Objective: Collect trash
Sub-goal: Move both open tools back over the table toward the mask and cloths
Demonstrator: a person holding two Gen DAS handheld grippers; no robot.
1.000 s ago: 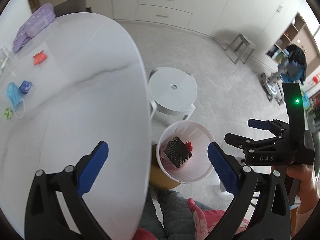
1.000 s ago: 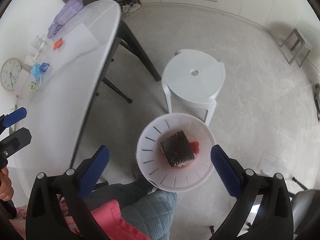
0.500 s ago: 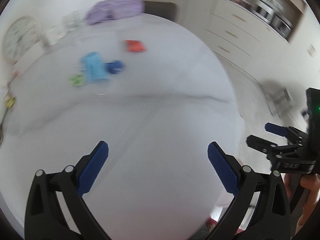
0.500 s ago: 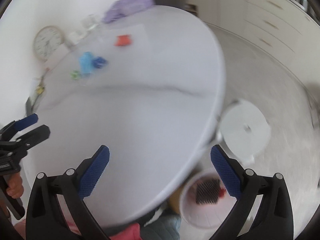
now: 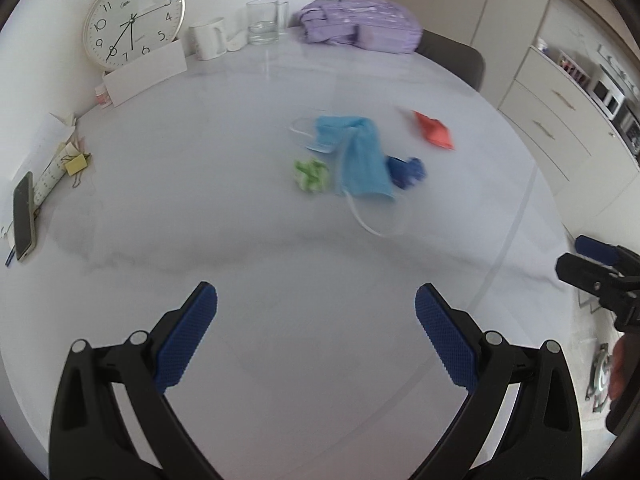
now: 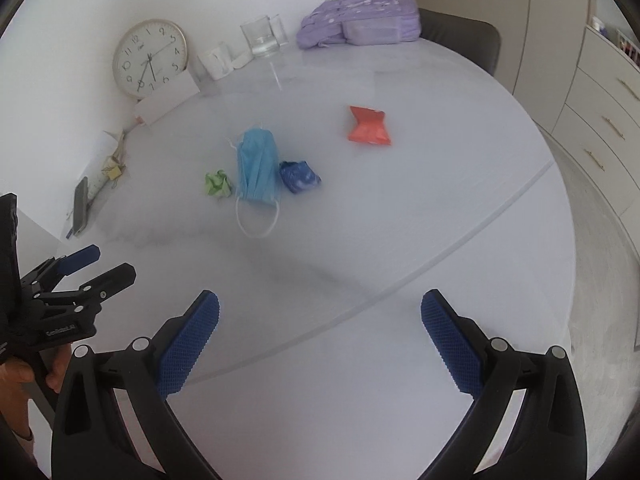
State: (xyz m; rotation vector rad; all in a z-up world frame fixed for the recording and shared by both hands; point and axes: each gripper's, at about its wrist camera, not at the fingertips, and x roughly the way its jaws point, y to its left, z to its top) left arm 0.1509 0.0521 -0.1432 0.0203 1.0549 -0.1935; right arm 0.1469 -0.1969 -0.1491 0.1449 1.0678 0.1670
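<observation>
Both wide, empty: left gripper (image 5: 316, 308) & right gripper (image 6: 320, 312) over table (image 6: 400, 220) (face mask (image 6: 257, 168), wrappers ahead).

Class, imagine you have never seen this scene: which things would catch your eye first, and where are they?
A cluster of bright litter sits mid-table: a blue face mask between a green crumpled wrapper and a dark blue one, with a red packet apart to the right. A round wall clock leans at the table's far edge.
</observation>
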